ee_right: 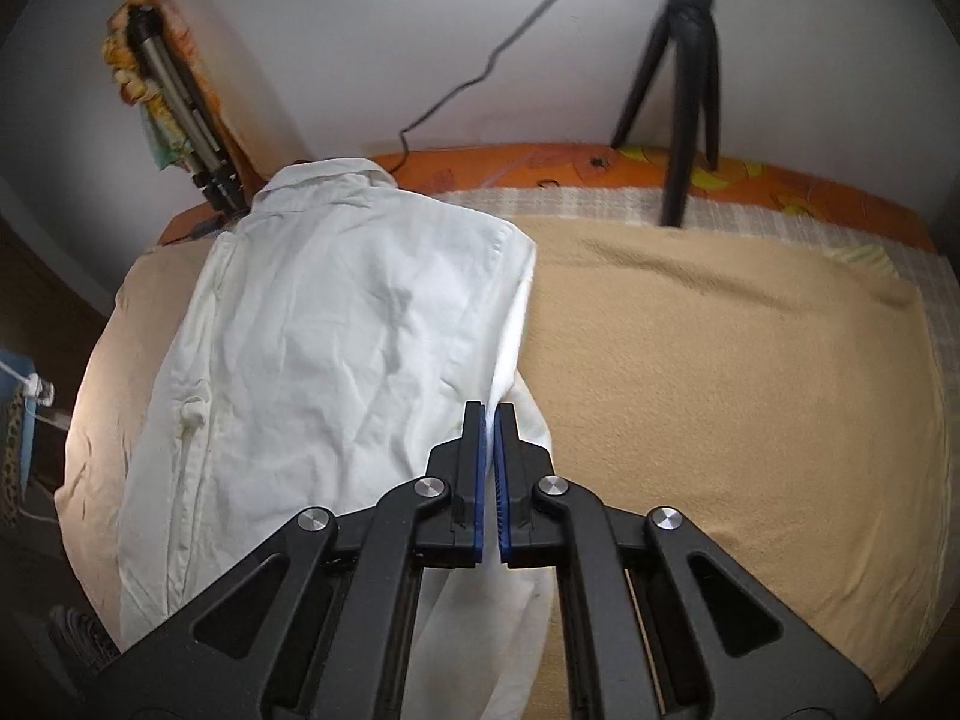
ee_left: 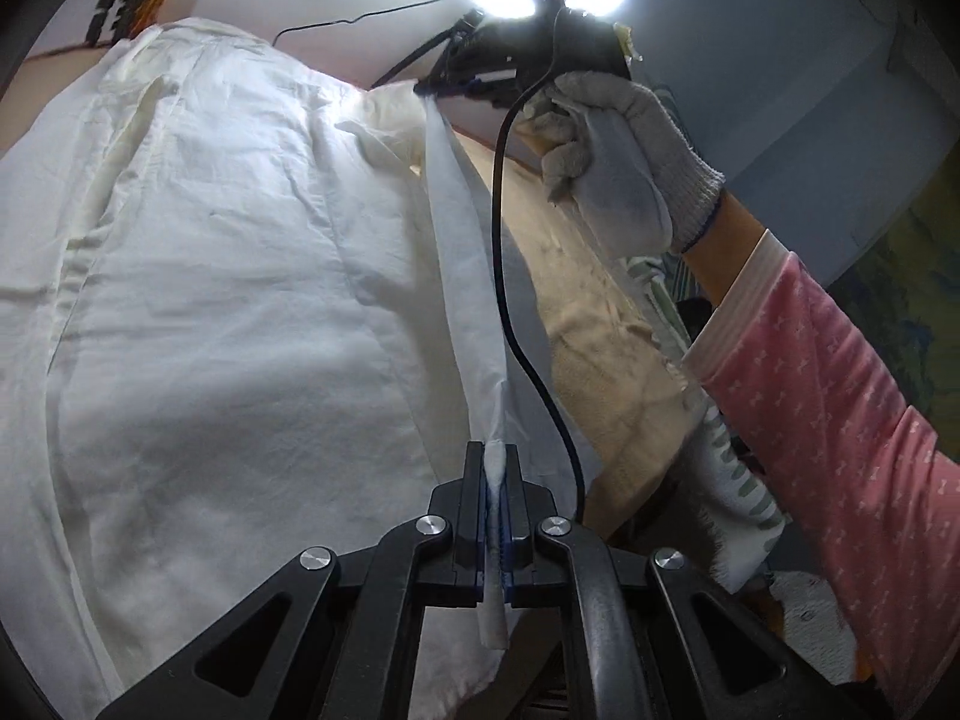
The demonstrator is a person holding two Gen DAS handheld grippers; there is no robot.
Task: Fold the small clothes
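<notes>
Beige blanket [ee_right: 720,360] covers the bed; on its left side a white shirt [ee_right: 324,324] lies lengthwise, collar far. Both claws are clenched on its right edge: left gripper [ee_left: 495,480] near, right gripper [ee_right: 490,420] farther along the same hem.

A tan blanket [ee_right: 720,360] covers the bed; behind it, a black tripod [ee_right: 684,90] stands against a white wall [ee_right: 360,30].
</notes>
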